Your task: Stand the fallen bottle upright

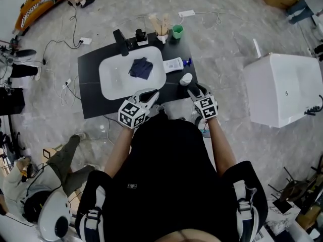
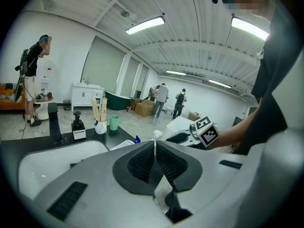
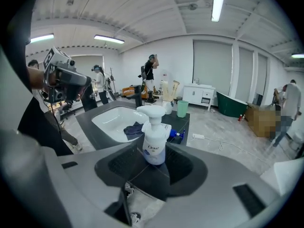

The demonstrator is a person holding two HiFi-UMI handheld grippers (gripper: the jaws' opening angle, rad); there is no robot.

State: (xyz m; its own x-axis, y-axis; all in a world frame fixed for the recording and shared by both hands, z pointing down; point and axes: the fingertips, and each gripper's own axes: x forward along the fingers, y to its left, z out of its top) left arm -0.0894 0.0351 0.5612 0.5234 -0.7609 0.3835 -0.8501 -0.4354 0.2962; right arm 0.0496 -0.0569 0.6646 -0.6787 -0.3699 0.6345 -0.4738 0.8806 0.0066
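Holding the right tongs (image 1: 193,91) spread wide either side of the white pump bottle (image 3: 154,144), without visibly pressing it, set upright on the black counter (image 1: 93,92) near its front right edge, just beside the white sink (image 1: 108,79). Holding the left tongs (image 2: 155,151) fully closed and empty near the sink's front rim. Noting, farther back, a blue-capped white container (image 1: 173,64) lying flat, a green cup (image 1: 177,32), and a dark cloth (image 1: 141,68) in the sink.
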